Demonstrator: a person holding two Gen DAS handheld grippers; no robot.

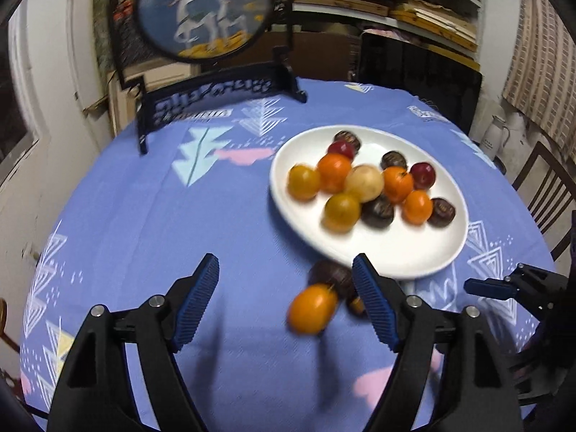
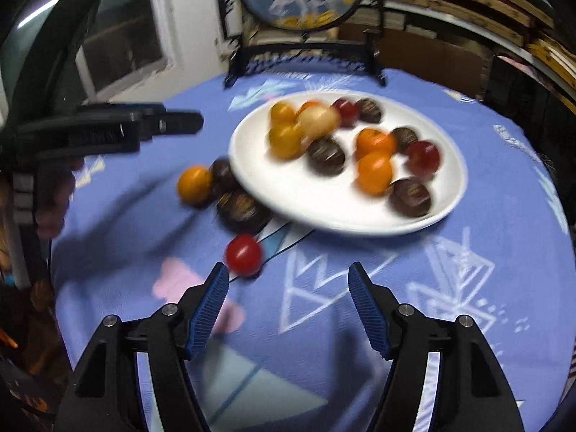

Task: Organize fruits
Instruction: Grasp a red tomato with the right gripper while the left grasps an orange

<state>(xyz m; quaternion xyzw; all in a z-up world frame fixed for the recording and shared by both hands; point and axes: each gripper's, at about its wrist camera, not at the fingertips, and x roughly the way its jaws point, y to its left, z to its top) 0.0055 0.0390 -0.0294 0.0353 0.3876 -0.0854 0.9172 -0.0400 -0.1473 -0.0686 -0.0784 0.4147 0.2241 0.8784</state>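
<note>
A white plate (image 1: 396, 252) (image 2: 316, 198) on the blue patterned tablecloth (image 1: 162, 216) holds several orange, yellow, red and dark brown fruits. Loose on the cloth by the plate's near rim lie an orange fruit (image 1: 312, 309) (image 2: 194, 184), two dark brown fruits (image 1: 333, 275) (image 2: 243, 210) and a red fruit (image 2: 244, 255). My left gripper (image 1: 286, 262) is open; the orange fruit lies between its fingers, close to the right one, with no pad pressing it. My right gripper (image 2: 288, 270) is open and empty, with the red fruit just ahead of its left fingertip.
A round painted screen (image 1: 201, 10) on a black stand (image 1: 216, 97) occupies the table's far edge. Behind it are bookshelves (image 1: 396, 0). A wooden chair (image 1: 543, 187) and a white jug (image 1: 498, 135) stand off the table to the right.
</note>
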